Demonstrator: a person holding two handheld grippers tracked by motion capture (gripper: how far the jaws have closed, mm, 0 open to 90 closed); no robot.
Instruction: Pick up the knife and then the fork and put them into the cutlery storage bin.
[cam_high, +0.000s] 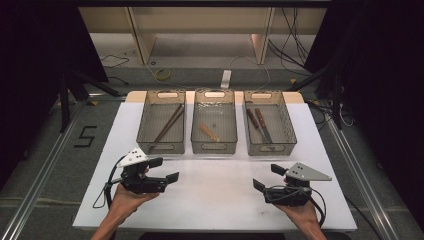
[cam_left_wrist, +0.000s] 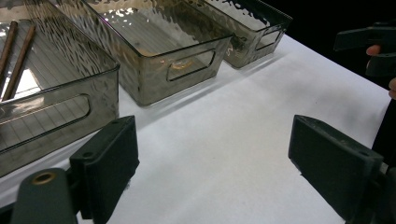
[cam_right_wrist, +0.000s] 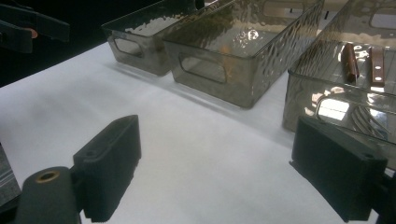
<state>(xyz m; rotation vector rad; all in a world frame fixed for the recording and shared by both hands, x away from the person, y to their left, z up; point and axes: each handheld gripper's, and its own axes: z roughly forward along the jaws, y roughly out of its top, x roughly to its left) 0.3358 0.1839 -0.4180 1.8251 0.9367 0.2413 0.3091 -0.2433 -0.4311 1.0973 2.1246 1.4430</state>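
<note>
1. While both hands rest low in the high view, the left gripper (cam_high: 167, 170) sits lower left, jaws spread wide, gripping nothing.
2. Same deal for the right gripper (cam_high: 266, 176) at lower right: wide open and empty.
3. Three smoky plastic bins line the frame's middle: left bin (cam_high: 161, 148) has chopsticks (cam_high: 167, 126), middle bin (cam_high: 214, 148) a wooden piece (cam_high: 209, 132), right bin (cam_high: 271, 148) wooden-handled knives (cam_high: 259, 123).
4. Everything's on a white table (cam_high: 215, 195).

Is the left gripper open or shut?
Open: the left gripper shows its two black jaws standing wide apart over the bare white table, holding nothing.
</note>
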